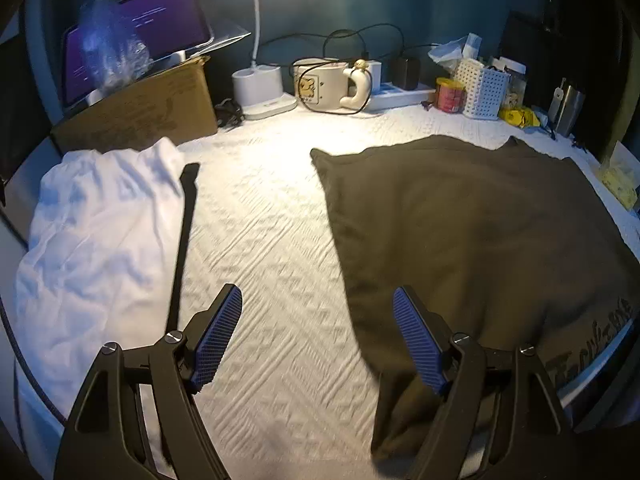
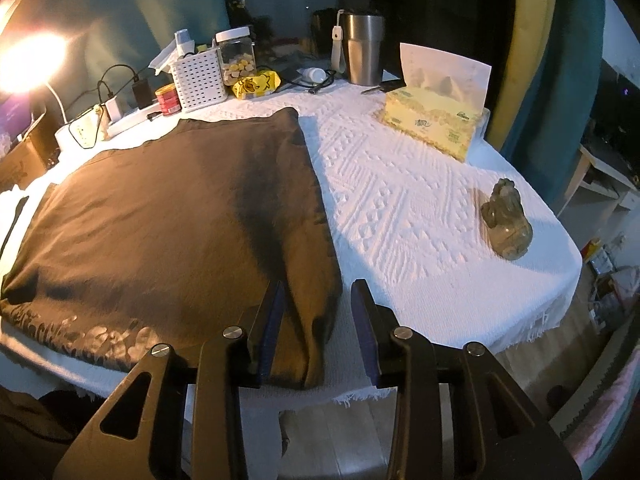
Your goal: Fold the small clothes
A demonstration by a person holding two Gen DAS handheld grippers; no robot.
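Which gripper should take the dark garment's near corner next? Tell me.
Right. The right gripper stands open with the dark garment's near right corner between its fingers. The left gripper is open mostly over bare tablecloth.

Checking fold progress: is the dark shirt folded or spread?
Partly folded: the dark shirt lies flat, its right side doubled into a thick straight edge.

R gripper [image 2: 318, 300] open, jaws straddling dark shirt's [image 2: 168, 216] folded near-right edge. Tissue box [image 2: 434, 120] far ahead-right.
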